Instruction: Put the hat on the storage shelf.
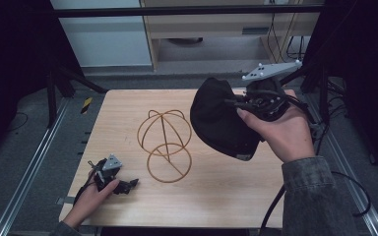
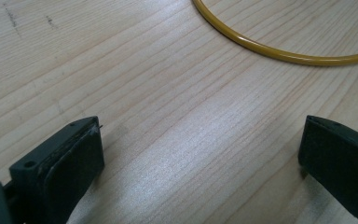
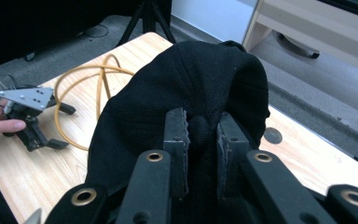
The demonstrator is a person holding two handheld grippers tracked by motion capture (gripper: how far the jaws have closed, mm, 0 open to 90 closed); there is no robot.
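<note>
**Ana:** While the right gripper (image 1: 236,105) has the black cap (image 1: 221,120) up off the table, where would you say it sits relative to the wire stand (image 1: 165,145)?

**Ben:** Roughly at two o'clock from the stand, hanging in the air above the wooden table (image 1: 216,196). In the right gripper view the jaws are pinched nearly together on a fold of the cap's (image 3: 191,88) fabric, so the crown bunches up between the pads (image 3: 176,135) and the rest droops below.

**Ana:** Why grab a fold rather than the brim?

**Ben:** My guess is that soft cloth offers no firm edge there; a pinch of the crown lets the cap hang open-side down, which would suit lowering it over the stand's domed top.

**Ana:** And the left gripper (image 1: 128,185)?

**Ben:** It rests low on the table at about seven o'clock from the stand, held in the left hand (image 1: 91,194). In its own view the jaws stand wide apart with nothing between them, just bare wood, and the stand's yellow base ring (image 2: 279,51) curves past at one o'clock.

**Ana:** So it's waiting?

**Ben:** I'd judge it parked near the base, perhaps ready to steady that light wire frame so it doesn't tip when the cap comes down. It isn't touching the ring.
</note>
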